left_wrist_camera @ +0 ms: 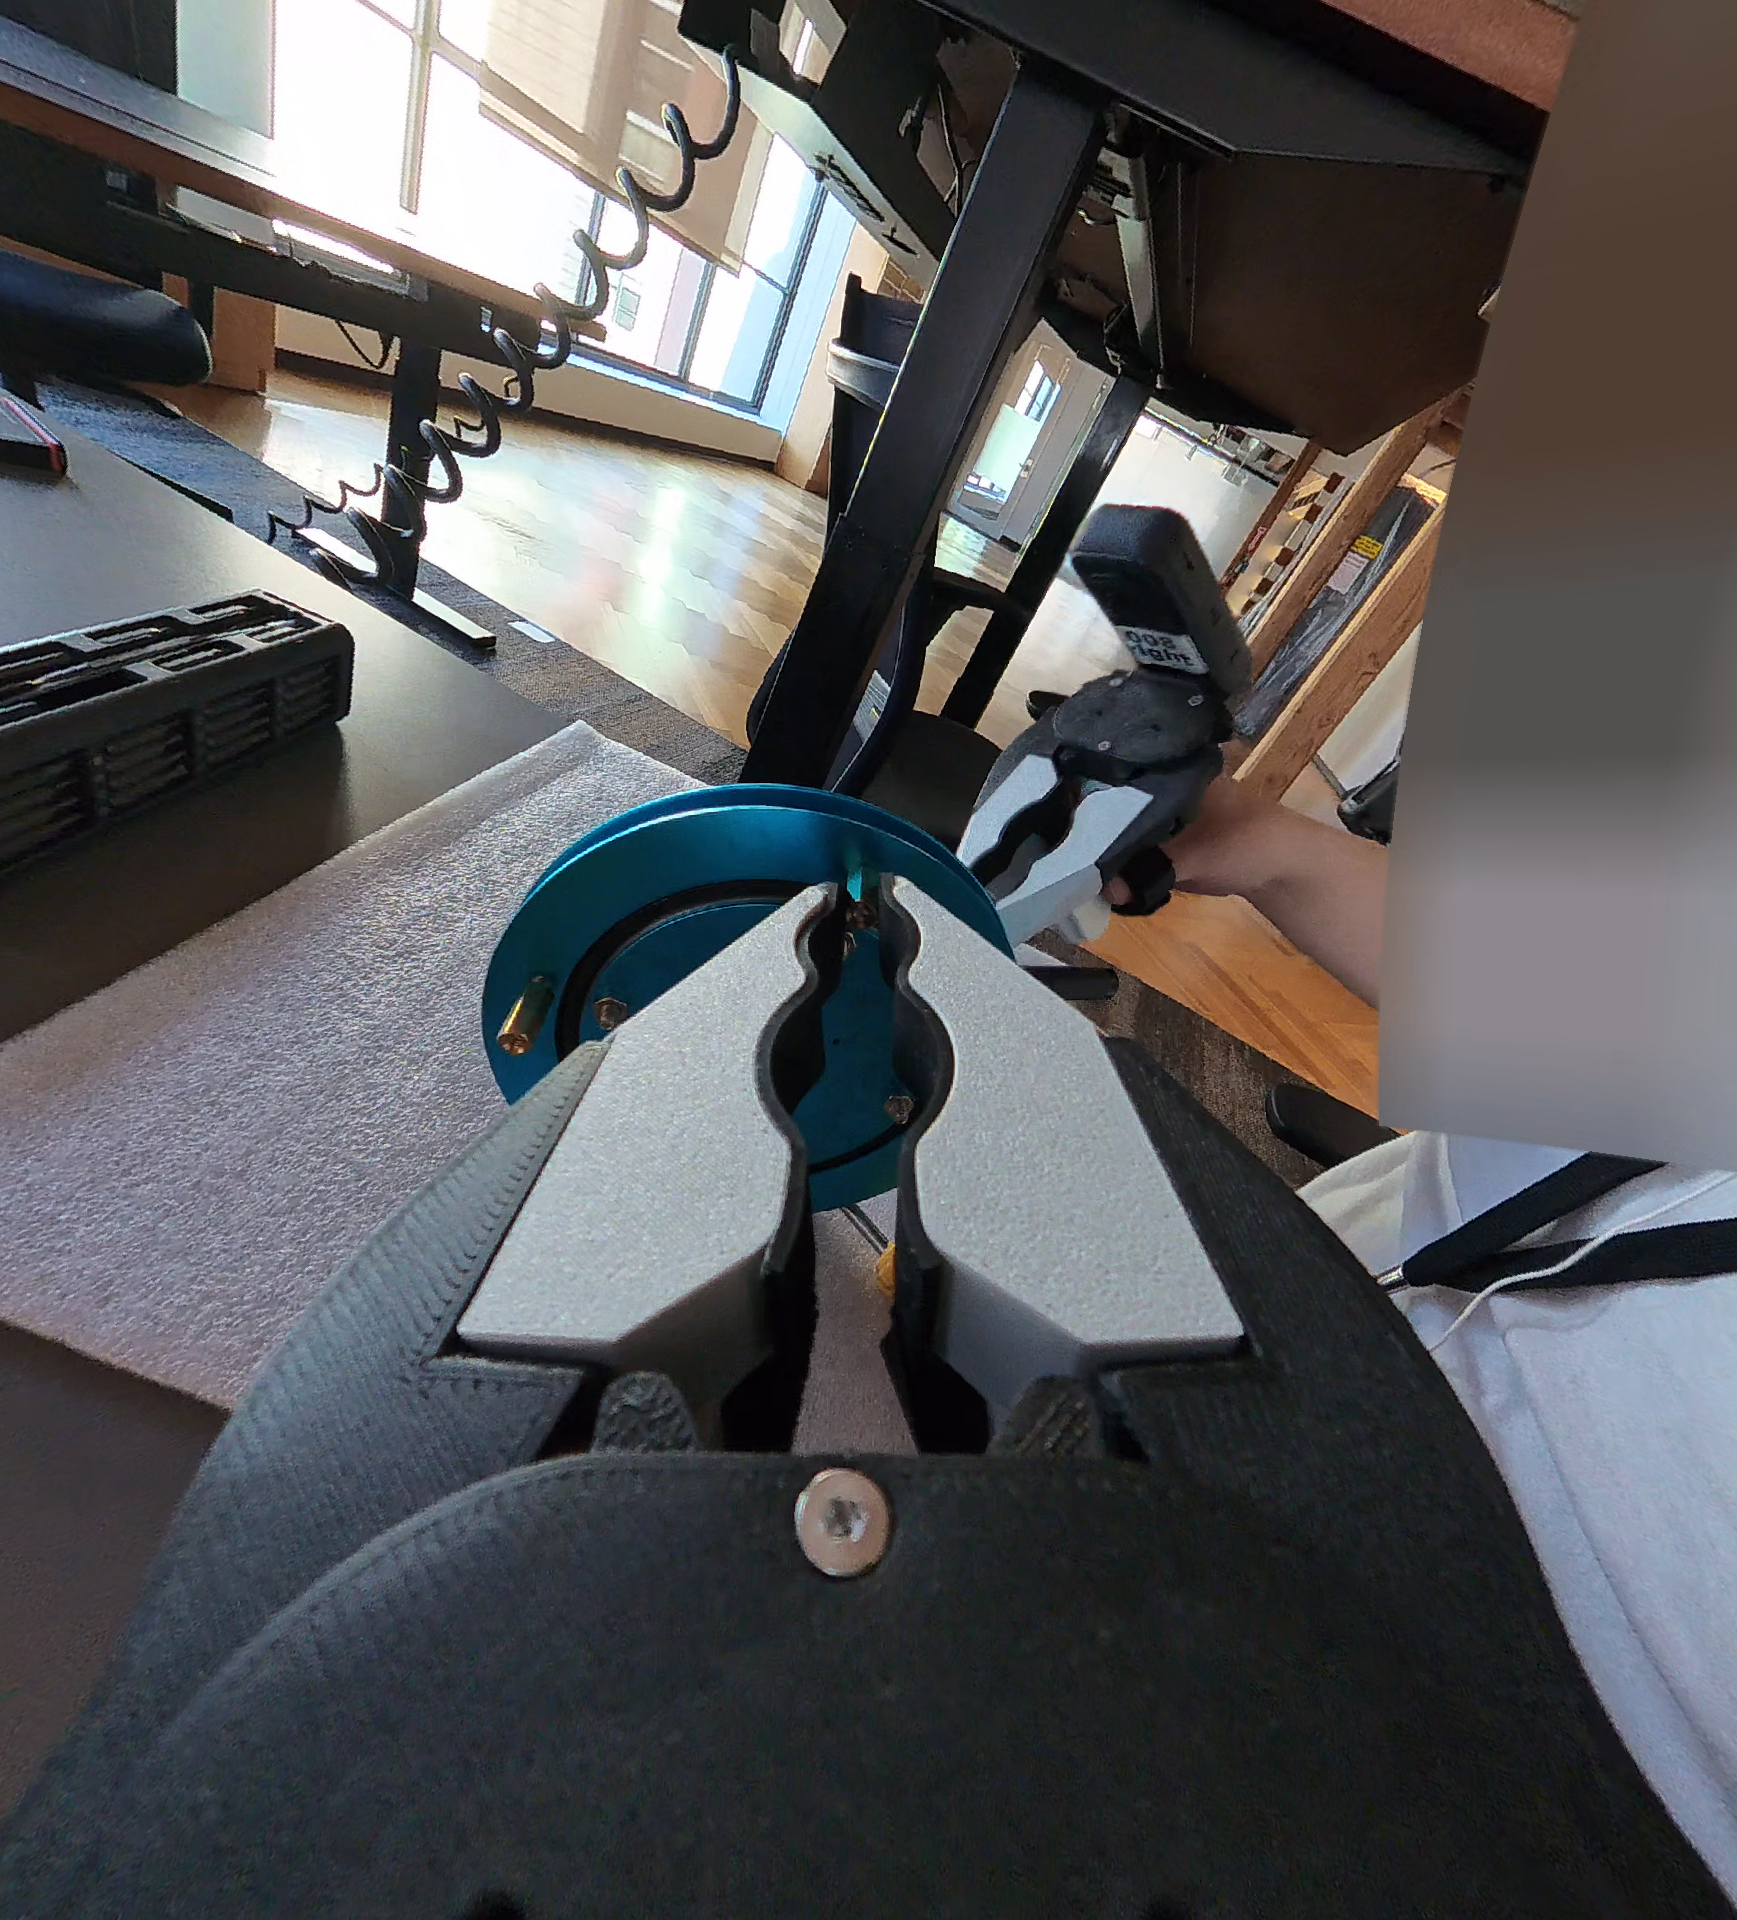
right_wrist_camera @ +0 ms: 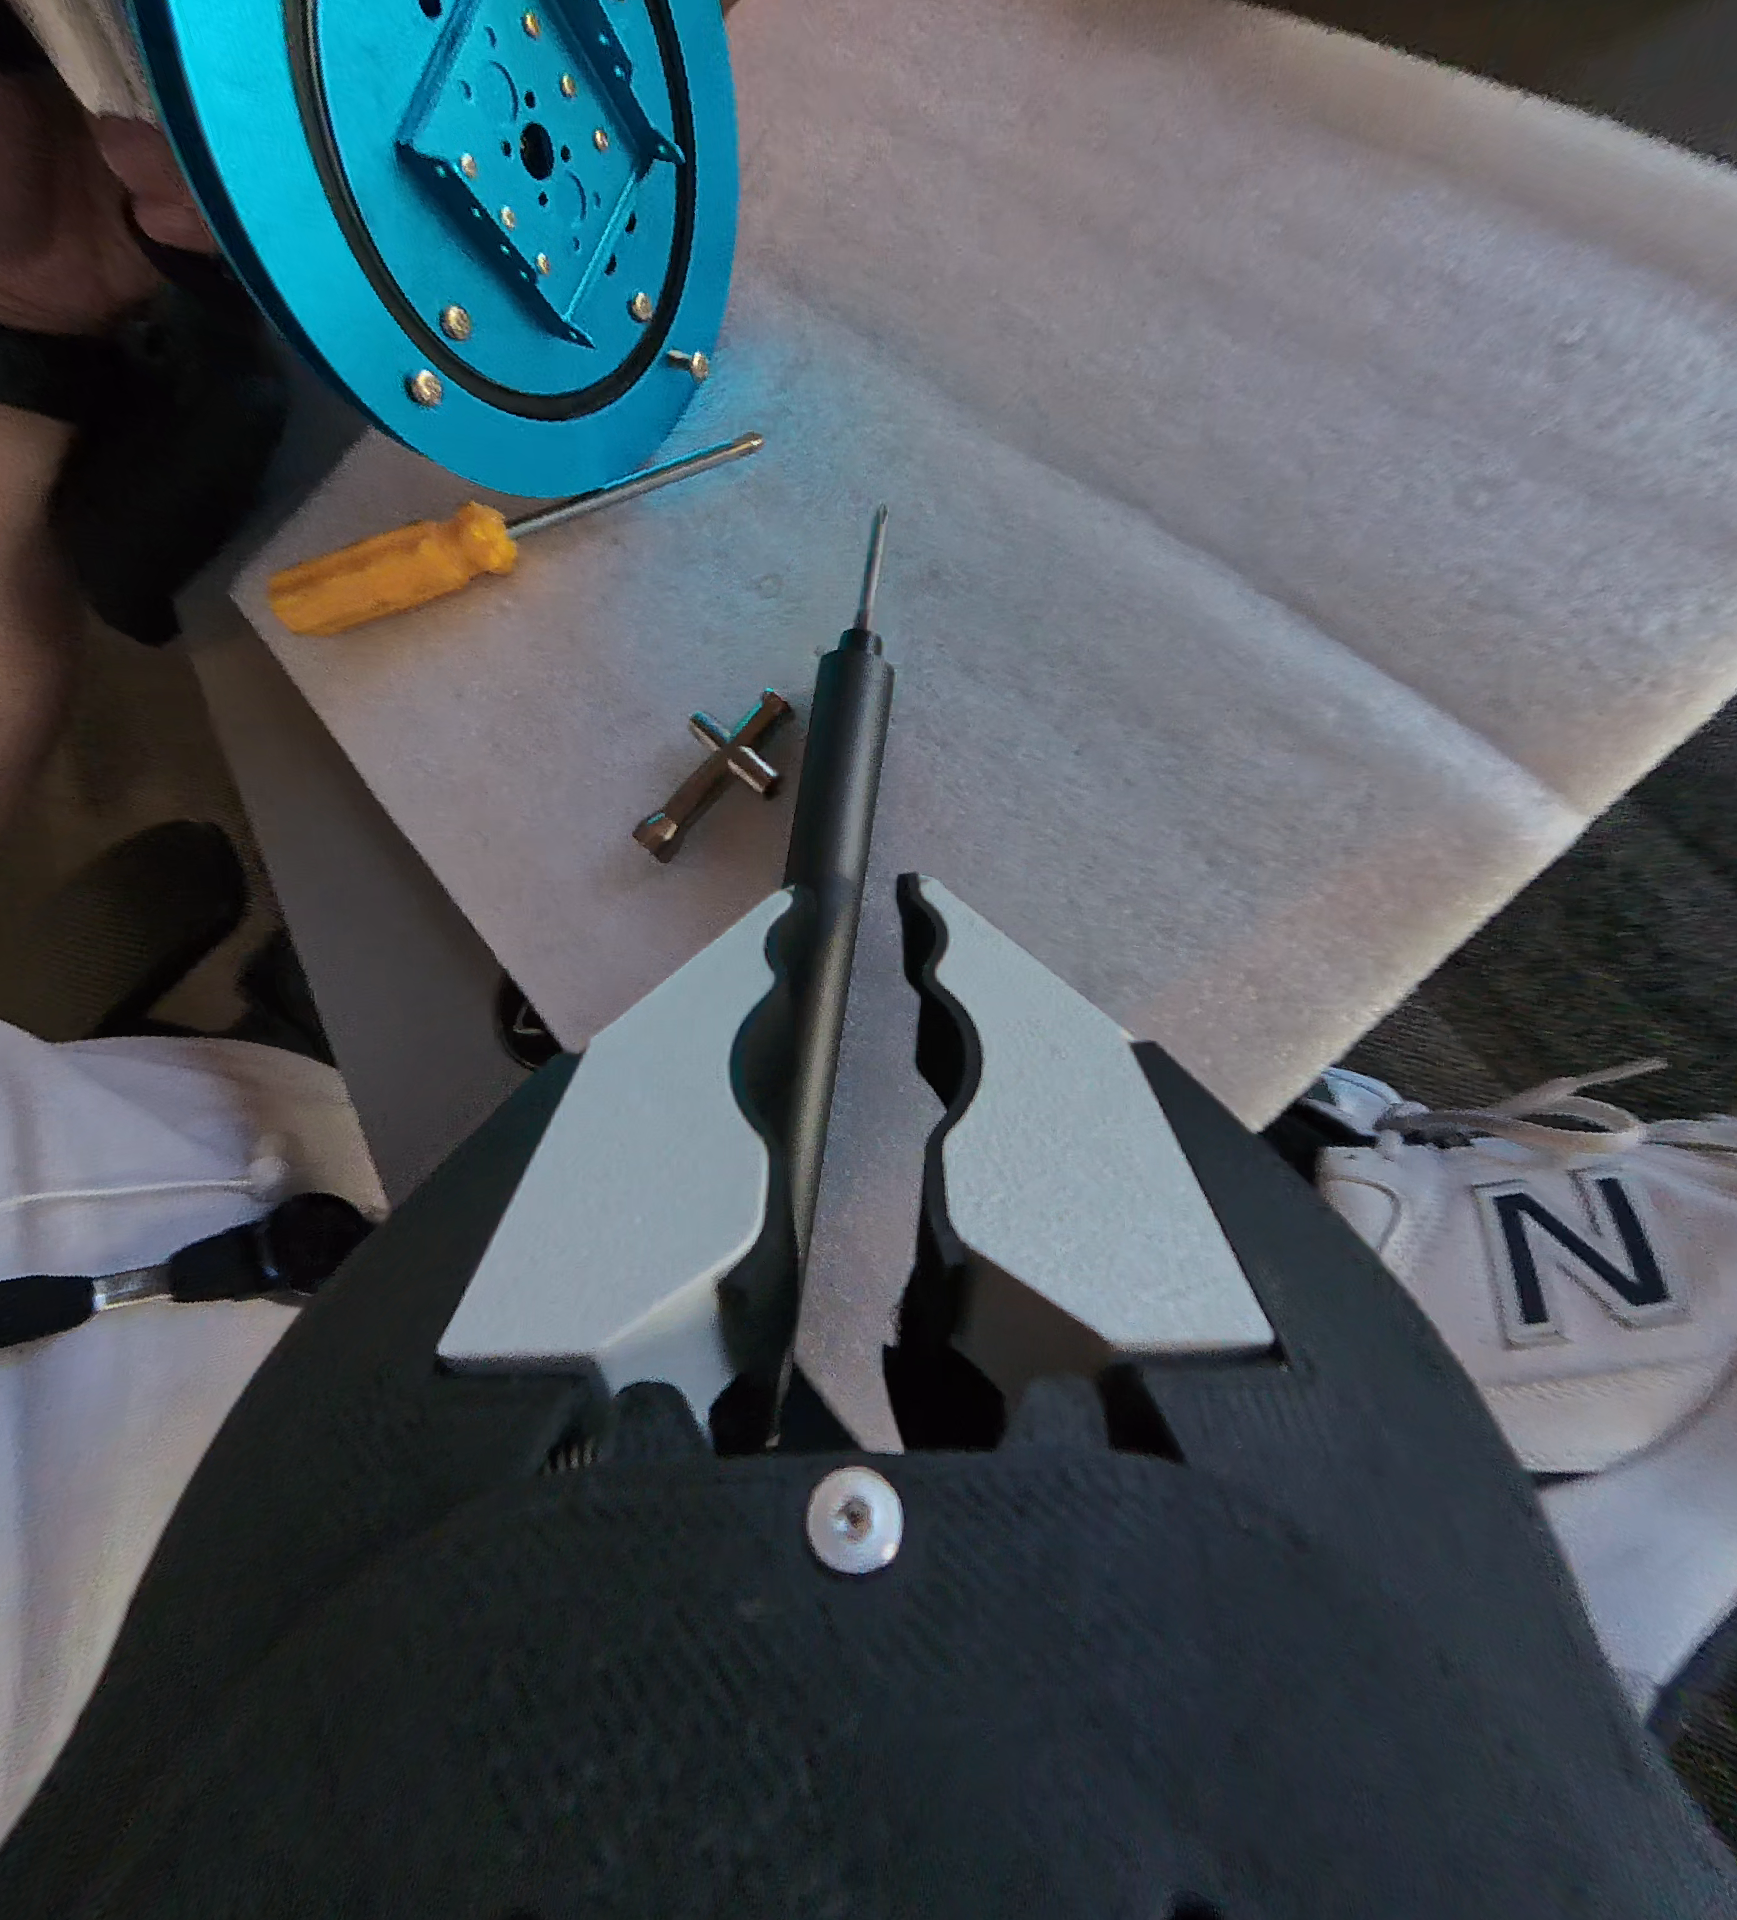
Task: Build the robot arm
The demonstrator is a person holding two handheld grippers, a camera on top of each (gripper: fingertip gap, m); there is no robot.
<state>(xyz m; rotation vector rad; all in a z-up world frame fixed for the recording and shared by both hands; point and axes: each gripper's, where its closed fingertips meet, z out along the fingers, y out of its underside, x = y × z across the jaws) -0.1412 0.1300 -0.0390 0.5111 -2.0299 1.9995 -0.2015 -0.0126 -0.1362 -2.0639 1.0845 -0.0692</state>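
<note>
Two hand-held grippers over white foam pad (right_wrist_camera: 1207, 499): left (left_wrist_camera: 859, 894) pinching teal disc (left_wrist_camera: 677, 862) rim, right (right_wrist_camera: 848, 894) around dark screwdriver (right_wrist_camera: 833, 831).

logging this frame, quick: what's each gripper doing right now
left gripper: shut on the blue round plate, held on edge over the foam sheet.
right gripper: shut on a slim dark precision screwdriver.

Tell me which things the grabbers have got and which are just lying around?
In the grippers:
- blue disc, upright in the left gripper
- thin dark screwdriver, between the right gripper fingers

Lying about:
- orange screwdriver, on the white foam sheet
- cross-shaped metal tool, on the foam
- black case, on the table
</note>
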